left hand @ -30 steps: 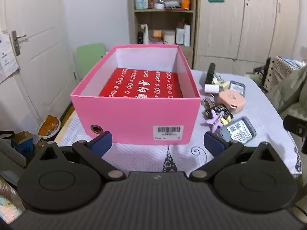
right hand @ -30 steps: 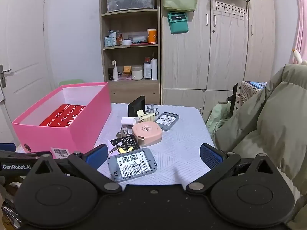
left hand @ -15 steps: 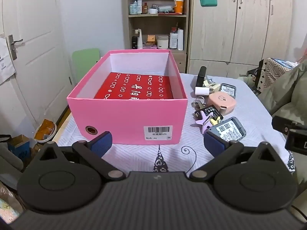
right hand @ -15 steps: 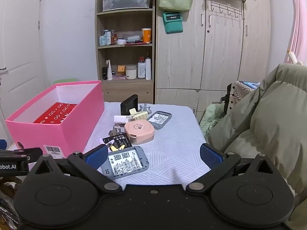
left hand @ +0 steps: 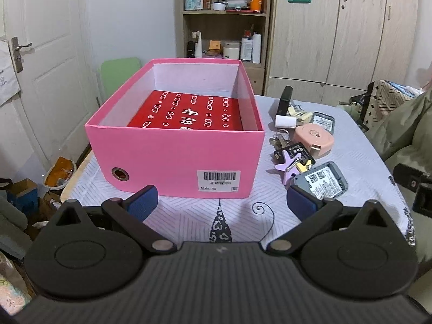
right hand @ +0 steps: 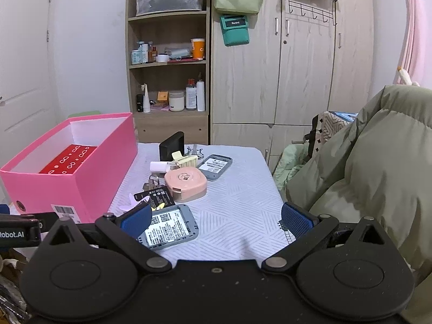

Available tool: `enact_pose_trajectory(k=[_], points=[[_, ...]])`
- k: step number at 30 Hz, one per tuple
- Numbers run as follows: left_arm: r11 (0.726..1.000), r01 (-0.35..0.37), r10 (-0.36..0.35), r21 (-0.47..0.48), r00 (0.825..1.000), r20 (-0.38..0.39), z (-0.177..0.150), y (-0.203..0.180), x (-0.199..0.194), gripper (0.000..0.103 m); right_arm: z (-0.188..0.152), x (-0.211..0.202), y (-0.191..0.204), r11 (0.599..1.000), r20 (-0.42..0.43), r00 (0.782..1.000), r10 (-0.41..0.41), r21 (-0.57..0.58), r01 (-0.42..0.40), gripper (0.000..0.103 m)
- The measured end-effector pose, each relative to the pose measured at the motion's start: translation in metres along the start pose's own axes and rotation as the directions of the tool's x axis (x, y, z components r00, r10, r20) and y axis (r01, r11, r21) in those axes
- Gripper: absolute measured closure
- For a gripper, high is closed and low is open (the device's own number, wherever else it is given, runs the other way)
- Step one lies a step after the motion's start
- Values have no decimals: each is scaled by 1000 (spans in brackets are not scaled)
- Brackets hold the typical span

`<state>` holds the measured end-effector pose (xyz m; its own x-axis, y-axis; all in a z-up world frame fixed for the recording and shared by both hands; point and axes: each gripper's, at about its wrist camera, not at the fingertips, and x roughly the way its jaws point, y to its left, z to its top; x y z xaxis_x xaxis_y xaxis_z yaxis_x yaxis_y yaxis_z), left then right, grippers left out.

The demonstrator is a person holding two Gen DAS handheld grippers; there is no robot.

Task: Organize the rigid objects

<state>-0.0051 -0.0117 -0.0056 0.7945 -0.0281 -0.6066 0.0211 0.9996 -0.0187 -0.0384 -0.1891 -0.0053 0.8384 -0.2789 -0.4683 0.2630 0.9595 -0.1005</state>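
A pink box stands on the white tablecloth with a red patterned pack lying in it. To its right lies a heap of small items: a grey device nearest me, a pink round case, a purple star clip, a black card, a second grey device, a black block, a cream hair clip. My left gripper is open and empty before the box. My right gripper is open and empty, its left pad over the near grey device.
A wooden shelf with bottles and wardrobes stand behind the table. A green padded coat lies along the table's right edge. A green chair stands behind the box. Boxes and bags sit on the floor at the left.
Both grippers have drawn back and risen a little, so the box and the heap look smaller and farther. Both stay open and empty. Nothing on the table has moved.
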Motion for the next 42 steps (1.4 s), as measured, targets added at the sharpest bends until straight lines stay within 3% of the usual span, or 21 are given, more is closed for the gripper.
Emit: enact_pose_trajectory(k=[42], points=[[999,-49,50,22,998,-36,-5,-2,13,0,-3,6,3,1000,-7,1000,-4,-9,4,0]])
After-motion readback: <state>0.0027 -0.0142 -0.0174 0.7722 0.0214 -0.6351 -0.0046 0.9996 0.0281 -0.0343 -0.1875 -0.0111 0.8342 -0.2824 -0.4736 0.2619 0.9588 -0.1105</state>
